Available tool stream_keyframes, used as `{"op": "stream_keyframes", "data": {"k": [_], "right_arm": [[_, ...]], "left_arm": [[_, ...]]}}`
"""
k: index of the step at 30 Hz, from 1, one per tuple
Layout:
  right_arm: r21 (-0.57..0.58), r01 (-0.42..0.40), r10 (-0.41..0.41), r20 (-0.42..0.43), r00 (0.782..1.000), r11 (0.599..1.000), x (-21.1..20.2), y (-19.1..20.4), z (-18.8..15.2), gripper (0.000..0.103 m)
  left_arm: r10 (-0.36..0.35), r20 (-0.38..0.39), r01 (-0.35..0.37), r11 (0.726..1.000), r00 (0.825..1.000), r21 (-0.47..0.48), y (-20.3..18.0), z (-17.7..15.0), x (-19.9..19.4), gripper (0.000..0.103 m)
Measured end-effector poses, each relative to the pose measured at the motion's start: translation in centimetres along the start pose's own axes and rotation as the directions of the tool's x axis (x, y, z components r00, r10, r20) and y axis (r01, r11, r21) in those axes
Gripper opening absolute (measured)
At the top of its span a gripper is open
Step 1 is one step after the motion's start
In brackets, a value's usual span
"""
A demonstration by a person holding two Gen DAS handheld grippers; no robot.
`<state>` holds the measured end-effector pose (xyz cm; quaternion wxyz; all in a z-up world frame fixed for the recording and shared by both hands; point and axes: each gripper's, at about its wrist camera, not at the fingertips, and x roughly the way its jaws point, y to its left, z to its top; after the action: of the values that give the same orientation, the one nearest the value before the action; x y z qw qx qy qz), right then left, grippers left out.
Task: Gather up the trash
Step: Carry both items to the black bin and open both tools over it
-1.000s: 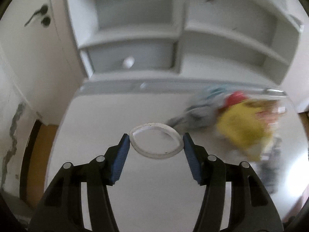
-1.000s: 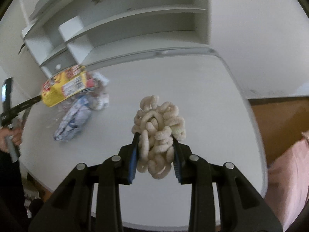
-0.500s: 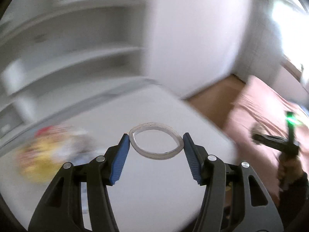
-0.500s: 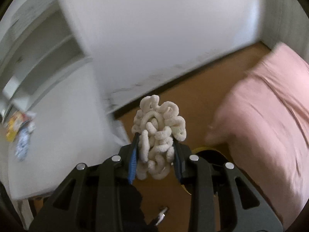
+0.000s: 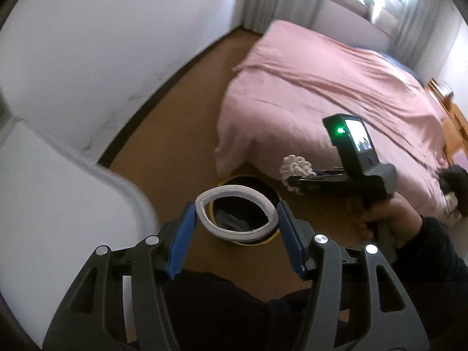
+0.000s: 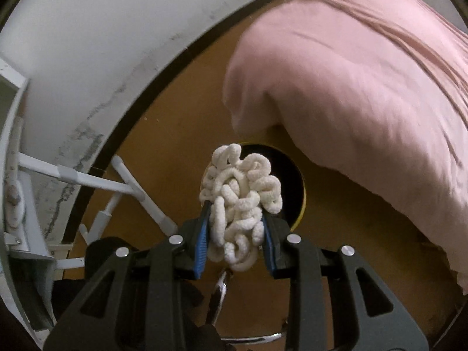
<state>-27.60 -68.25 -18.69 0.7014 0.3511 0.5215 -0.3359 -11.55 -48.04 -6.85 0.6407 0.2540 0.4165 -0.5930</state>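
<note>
The white ring (image 5: 236,213), squeezed into an eye shape, sits clamped between the blue pads (image 5: 180,239) of the left gripper (image 5: 235,228), its two ends pressed against them. It hangs in the air over the yellow-rimmed bin (image 5: 270,239) on the floor — through the ring's opening the dark inside of the bin shows, with some pale scrap lying in it.

The clump of pale looped cord (image 6: 238,201) is held in the right gripper (image 6: 235,234), whose jaws stand close together and press on the clump's lower half; the upper loops bulge out above the pads. In the right wrist view the clump hangs above the near left part of the bin (image 6: 301,207) mouth. In the left wrist view the same clump (image 5: 295,168) sticks out of the right gripper (image 5: 292,180) just beyond the bin's far rim, and a hand (image 5: 386,219) in a dark sleeve grips the tool's handle.

The bin stands on brown floor (image 5: 175,152), just beside the corner of a bed with a pink cover (image 5: 336,87). The white counter (image 5: 58,199) edge curves in at the left — its white legs (image 6: 87,180) show in the right wrist view. A white wall (image 5: 102,29) with a dark skirting runs behind.
</note>
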Motion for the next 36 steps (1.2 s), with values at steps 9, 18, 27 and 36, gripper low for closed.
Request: {"op": "stream_keyframes", "data": {"k": [9, 18, 27, 36], "right_arm": [[0.032, -0.032, 0.031, 0.024, 0.999, 0.999, 0.5, -1.8, 0.1, 0.050], [0.093, -0.072, 0.067, 0.065, 0.996, 0.993, -0.7, -3.0, 1.0, 0.059], [0.233, -0.069, 0.033, 0.157, 0.987, 0.970, -4.0, -6.1, 0.9, 0.063], [0.273, -0.065, 0.004, 0.218, 0.976, 0.960, -7.2, -6.8, 0.6, 0.068]], "left_arm": [[-0.003, -0.072, 0.003, 1.000, 0.997, 0.010, -1.0, 1.9, 5.1, 0.055], [0.005, -0.122, -0.003, 1.000, 0.992, 0.023, -2.1, 2.3, 7.8, 0.055], [-0.055, -0.162, 0.063, 0.997, 0.985, 0.041, -4.6, 4.0, 11.6, 0.057], [-0.047, -0.140, 0.054, 0.997, 0.989, 0.046, -5.6, 4.9, 11.5, 0.077]]}}
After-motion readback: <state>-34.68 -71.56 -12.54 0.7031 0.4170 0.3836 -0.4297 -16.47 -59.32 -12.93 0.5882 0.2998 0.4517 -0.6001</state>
